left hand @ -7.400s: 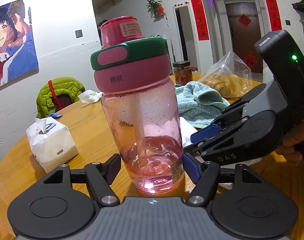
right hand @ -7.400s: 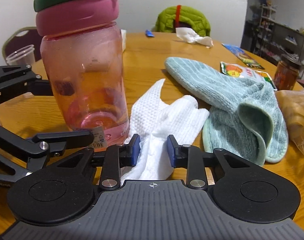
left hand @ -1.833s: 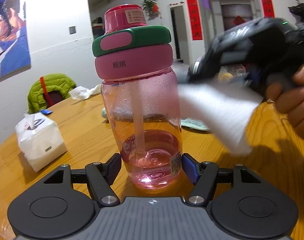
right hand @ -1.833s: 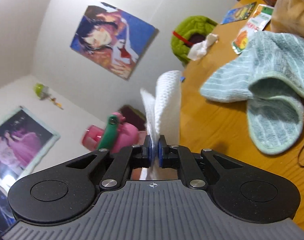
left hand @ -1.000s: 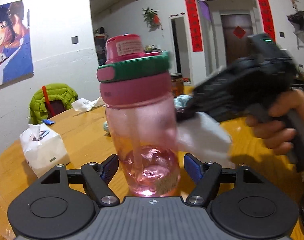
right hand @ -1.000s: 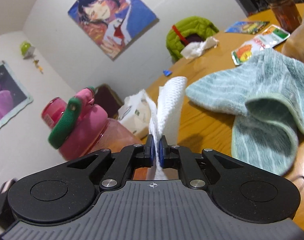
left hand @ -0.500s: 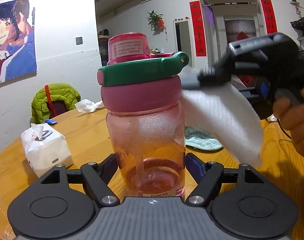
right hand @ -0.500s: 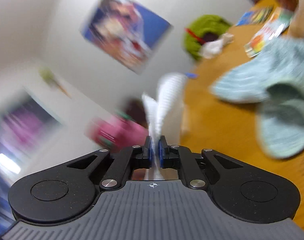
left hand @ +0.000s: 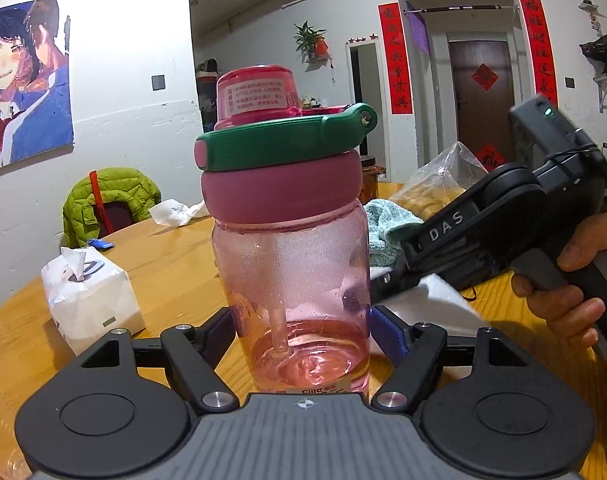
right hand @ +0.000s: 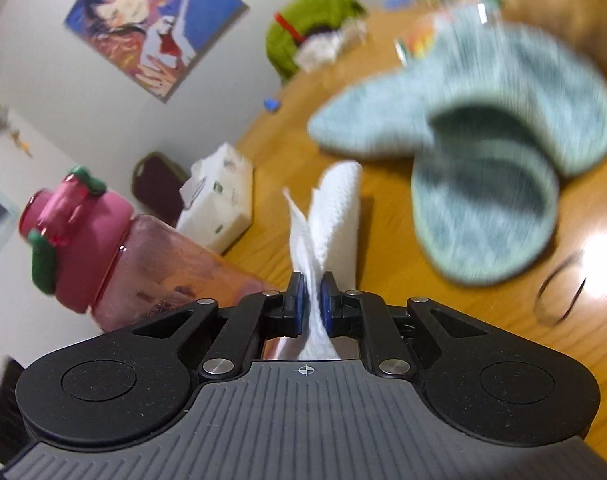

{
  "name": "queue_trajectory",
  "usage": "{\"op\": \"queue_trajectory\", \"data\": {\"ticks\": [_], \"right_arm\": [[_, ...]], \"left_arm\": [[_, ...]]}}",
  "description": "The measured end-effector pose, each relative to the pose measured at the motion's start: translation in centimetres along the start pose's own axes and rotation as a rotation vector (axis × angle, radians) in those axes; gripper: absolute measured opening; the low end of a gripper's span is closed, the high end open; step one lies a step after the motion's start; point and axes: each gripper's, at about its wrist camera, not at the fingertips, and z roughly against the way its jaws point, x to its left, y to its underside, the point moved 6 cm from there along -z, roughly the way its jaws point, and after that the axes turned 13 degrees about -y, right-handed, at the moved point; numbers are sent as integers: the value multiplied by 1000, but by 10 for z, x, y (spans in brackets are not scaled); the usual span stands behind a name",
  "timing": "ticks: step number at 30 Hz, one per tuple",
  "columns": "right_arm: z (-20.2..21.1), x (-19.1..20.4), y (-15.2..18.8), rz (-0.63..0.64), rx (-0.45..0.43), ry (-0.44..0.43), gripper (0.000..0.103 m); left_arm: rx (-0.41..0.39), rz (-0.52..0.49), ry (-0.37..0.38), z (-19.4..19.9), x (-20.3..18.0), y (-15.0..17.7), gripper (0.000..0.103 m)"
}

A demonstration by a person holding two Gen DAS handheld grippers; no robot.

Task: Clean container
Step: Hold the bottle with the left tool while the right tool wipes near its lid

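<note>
Upright, pink bottle point(left hand: 291, 280), green lid strap, misted.

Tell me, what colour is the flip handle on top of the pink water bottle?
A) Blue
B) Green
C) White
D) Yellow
B: in the left wrist view the pink water bottle carries a green flip handle lying across its lid, just above the pink collar, and the same green shows on its top in the right wrist view.
</note>
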Motion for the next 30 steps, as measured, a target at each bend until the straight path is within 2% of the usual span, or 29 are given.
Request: {"op": "queue_trajectory", "data": {"ticks": [1, 2, 6, 7, 8, 9, 10, 14, 15, 16, 17, 18, 20, 26, 28, 30], "right_arm": [[3, 4, -1, 41, -7, 27, 41], [5, 7, -2, 74, -11, 48, 44], [6, 13, -3, 131, 46, 83, 43], [7, 11, -2, 136, 62, 103, 40], [9, 9, 0, 146, 72, 123, 23], [9, 7, 0, 162, 71, 142, 12], [10, 6, 0, 173, 60, 153, 5], [18, 10, -7, 208, -6, 156, 7], [19, 8, -8, 201, -4, 156, 12], [19, 6, -9, 188, -2, 167, 25], [18, 3, -9, 182, -2, 178, 31], [17, 2, -9, 187, -6, 190, 30], [16, 2, -9, 203, -11, 203, 7], [20, 8, -11, 237, -48, 218, 5], [18, 5, -10, 239, -37, 245, 5], [17, 3, -10, 217, -39, 229, 5]], "left_arm": [[6, -2, 0, 1, 0, 0, 74], [12, -9, -2, 3, 0, 0, 76], [29, -49, -6, 5, -2, 2, 77], [37, -55, -7, 4, -2, 3, 76], [44, -58, -8, 4, -3, 3, 73], [49, -59, -9, 4, -2, 4, 72], [50, -59, -7, 4, -2, 4, 71], [48, -59, -3, 3, -1, 5, 70], [48, -59, -3, 3, -1, 5, 70], [47, -59, -3, 3, 0, 5, 70], [48, -60, -4, 3, 0, 5, 70], [48, -61, -5, 3, -1, 5, 70], [50, -64, -7, 3, -1, 5, 70], [50, -67, -20, 7, 0, 4, 72], [50, -62, -5, 8, 0, 4, 67], [47, -58, 2, 8, 1, 4, 67]]}}
